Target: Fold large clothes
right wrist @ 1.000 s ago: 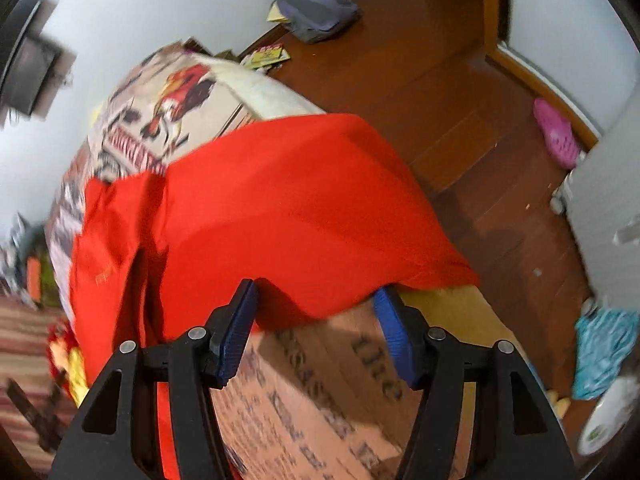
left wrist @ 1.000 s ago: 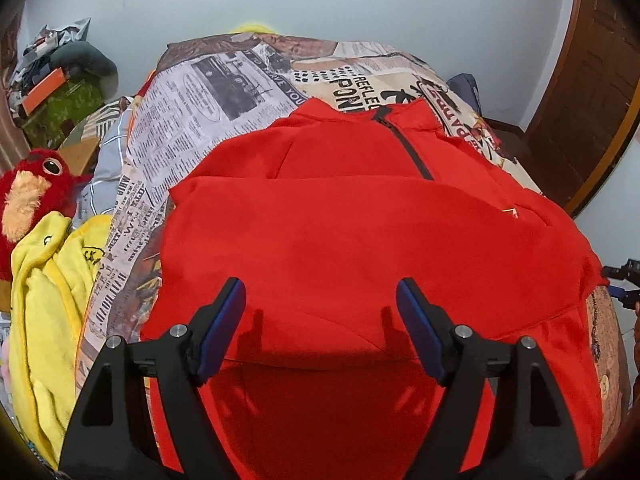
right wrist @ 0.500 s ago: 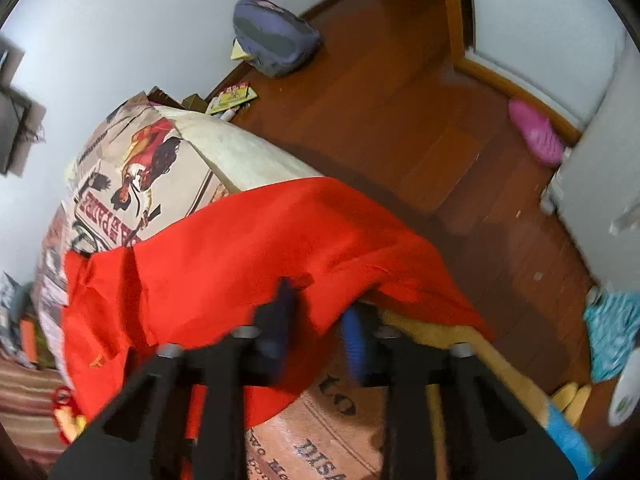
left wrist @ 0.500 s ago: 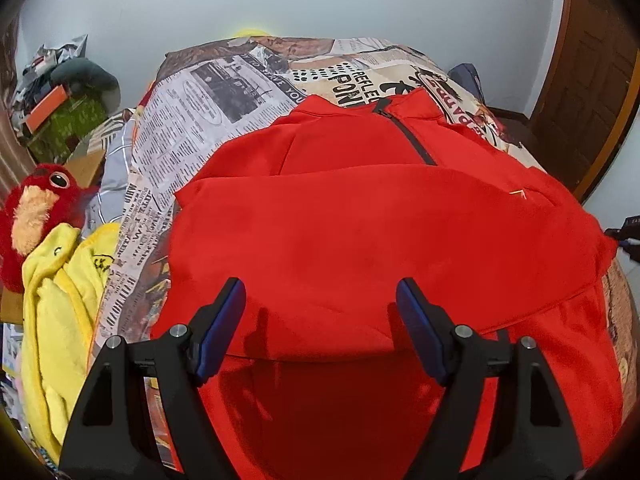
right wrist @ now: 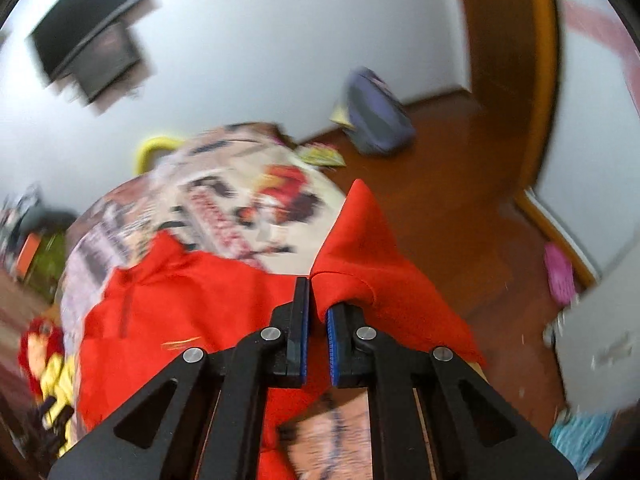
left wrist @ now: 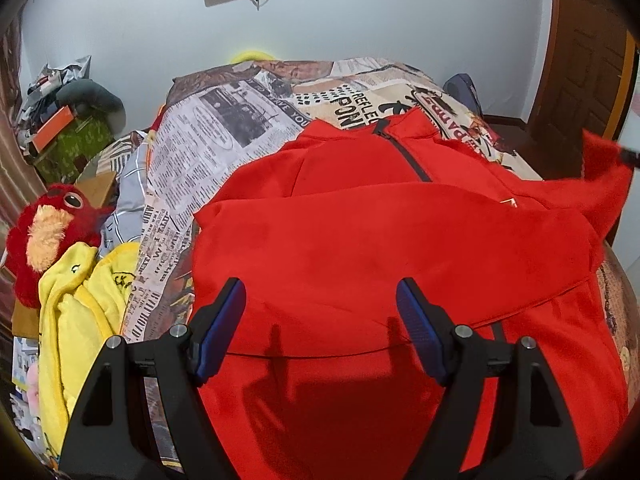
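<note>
Folding begins on a bed spread with newsprint-pattern sheets, where a red jacket lies front up, zip toward the far wall. At far left, a red plush and a yellow garment crowd the mattress edge. The left gripper hovers above the jacket's near part, fingers wide apart and holding nothing. To the right, the right gripper has its fingers together, clamped on a raised peak of the jacket's right edge, probably the sleeve, which hangs clear of the bed. The step in hand looks to be carrying that side across the body. Doing it well likely means keeping the cloth taut and high enough not to drag, laying it square along the zip, while the left gripper pins or smooths the middle so nothing bunches.
</note>
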The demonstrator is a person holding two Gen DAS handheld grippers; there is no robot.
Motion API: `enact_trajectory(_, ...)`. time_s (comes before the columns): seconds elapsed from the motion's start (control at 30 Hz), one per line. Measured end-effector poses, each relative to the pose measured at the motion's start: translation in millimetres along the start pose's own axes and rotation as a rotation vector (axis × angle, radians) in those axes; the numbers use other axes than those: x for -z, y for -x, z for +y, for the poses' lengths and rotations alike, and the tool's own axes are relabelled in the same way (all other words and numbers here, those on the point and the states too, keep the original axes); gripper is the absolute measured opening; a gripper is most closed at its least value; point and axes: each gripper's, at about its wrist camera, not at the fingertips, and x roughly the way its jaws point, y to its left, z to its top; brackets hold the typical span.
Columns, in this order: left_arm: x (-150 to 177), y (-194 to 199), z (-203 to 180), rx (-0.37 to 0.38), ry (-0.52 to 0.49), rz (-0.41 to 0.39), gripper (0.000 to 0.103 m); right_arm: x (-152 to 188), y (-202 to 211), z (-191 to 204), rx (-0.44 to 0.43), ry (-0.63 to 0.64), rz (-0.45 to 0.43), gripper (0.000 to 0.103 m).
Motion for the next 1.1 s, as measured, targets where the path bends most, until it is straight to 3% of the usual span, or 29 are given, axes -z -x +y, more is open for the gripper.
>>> enact_trajectory(0.13, 2, 5, 1, 0.008, -0.001, -0.005, 0.077, 11, 7, 49, -0.078, 0.133, 0.008, 0.006)
enact_trajectory(0.33, 6, 6, 6, 0.010, 0.008, 0.007, 0.077, 51, -30, 86, -0.159, 0.199, 0.180, 0.007)
enact_trajectory(0.5, 11, 6, 9, 0.008, 0.007, 0.019, 0.077, 84, -68, 90, -0.168, 0.200, 0.348, 0.007)
enact_trajectory(0.63, 14, 5, 8, 0.007, -0.001, 0.029, 0.077, 100, -75, 85, -0.167, 0.179, 0.434, 0.007)
enact_trajectory(0.73, 15, 3, 5, 0.007, -0.008, 0.033, 0.077, 103, -70, 82, -0.189, 0.172, 0.490, 0.011)
enact_trajectory(0.83, 16, 2, 2, 0.008, -0.016, 0.038, 0.077, 100, -61, 79, -0.222, 0.169, 0.534, 0.022)
enact_trajectory(0.93, 16, 2, -3, 0.014, -0.022, 0.036, 0.077, 96, -47, 76, -0.261, 0.168, 0.521, 0.032)
enact_trajectory(1.1, 15, 2, -10, 0.023, -0.028, 0.034, 0.077, 79, -22, 51, -0.216, 0.099, 0.397, 0.046)
